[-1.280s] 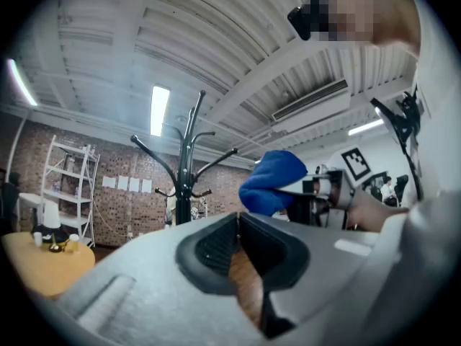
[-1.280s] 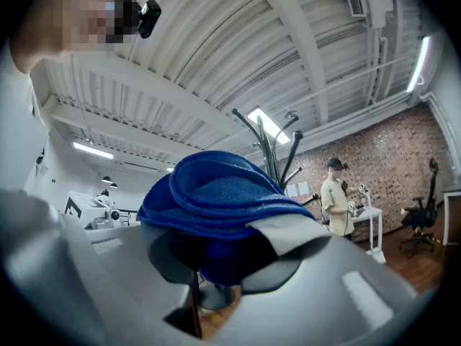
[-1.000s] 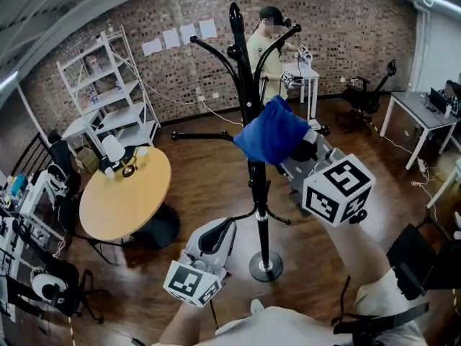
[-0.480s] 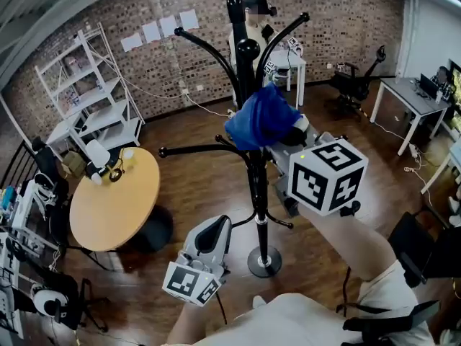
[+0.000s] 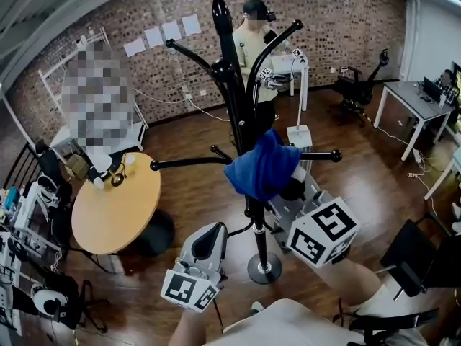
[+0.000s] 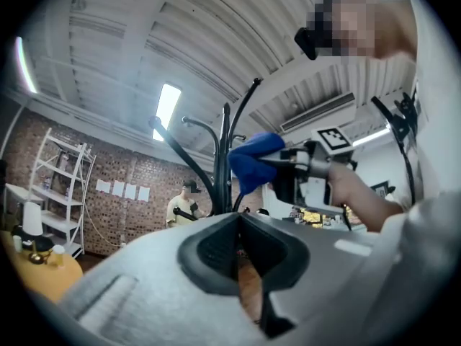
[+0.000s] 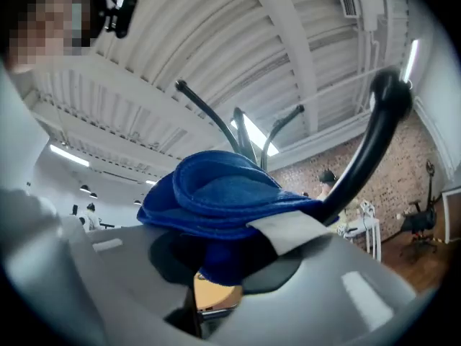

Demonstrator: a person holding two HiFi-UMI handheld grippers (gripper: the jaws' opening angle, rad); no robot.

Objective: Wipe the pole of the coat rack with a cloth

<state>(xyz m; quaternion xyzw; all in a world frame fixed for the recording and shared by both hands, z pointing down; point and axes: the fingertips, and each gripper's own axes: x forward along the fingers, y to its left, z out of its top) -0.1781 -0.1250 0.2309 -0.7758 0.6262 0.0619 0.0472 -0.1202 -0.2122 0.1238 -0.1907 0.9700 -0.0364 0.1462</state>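
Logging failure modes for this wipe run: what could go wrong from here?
1. The coat rack stands free on a small round base. The left tool is shut and off the pole, so a sideways push from the right tool might rock it.
2. The blue cloth is bunched, with only a fold pinched. It could snag on the side peg and pull out.

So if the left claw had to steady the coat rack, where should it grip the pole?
Likely the bare pole between the small lower hooks and the base, approached level from the person's left: it stands upright, thin and unobstructed there, close to the left claw, while the cloth occupies it higher up.
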